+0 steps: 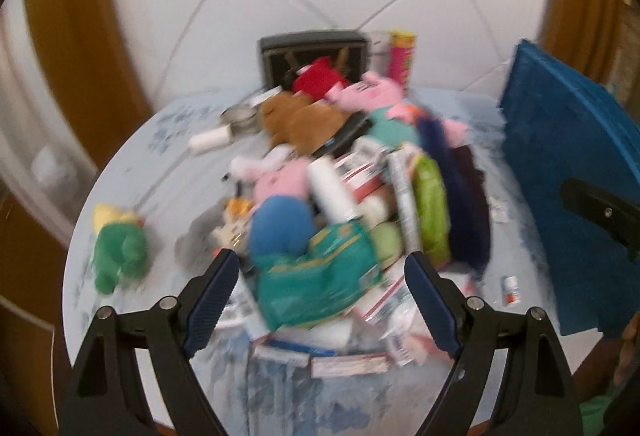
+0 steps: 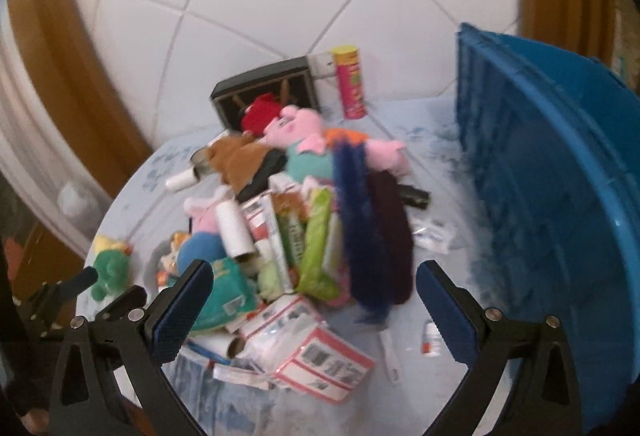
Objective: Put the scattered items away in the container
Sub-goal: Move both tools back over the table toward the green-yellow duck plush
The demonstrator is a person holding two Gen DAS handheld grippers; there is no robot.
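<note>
A heap of scattered items lies on a round pale-blue table (image 1: 168, 164): a brown plush (image 1: 304, 118), a pink pig plush (image 1: 376, 88), a blue ball (image 1: 280, 226), a teal packet (image 1: 320, 276), a green packet (image 1: 432, 204), a dark blue duster (image 2: 360, 220) and white boxes (image 2: 320, 356). A green plush (image 1: 120, 256) lies apart at the left. A blue plastic container (image 2: 552, 196) stands at the right, also in the left wrist view (image 1: 568, 176). My left gripper (image 1: 322, 294) is open above the teal packet. My right gripper (image 2: 314, 306) is open over the heap.
A dark box (image 1: 312, 52) and a pink and yellow tube (image 2: 351, 82) stand at the table's back edge. A small white vial (image 1: 511, 288) lies near the container. White tiled floor lies beyond. Wooden furniture flanks both sides.
</note>
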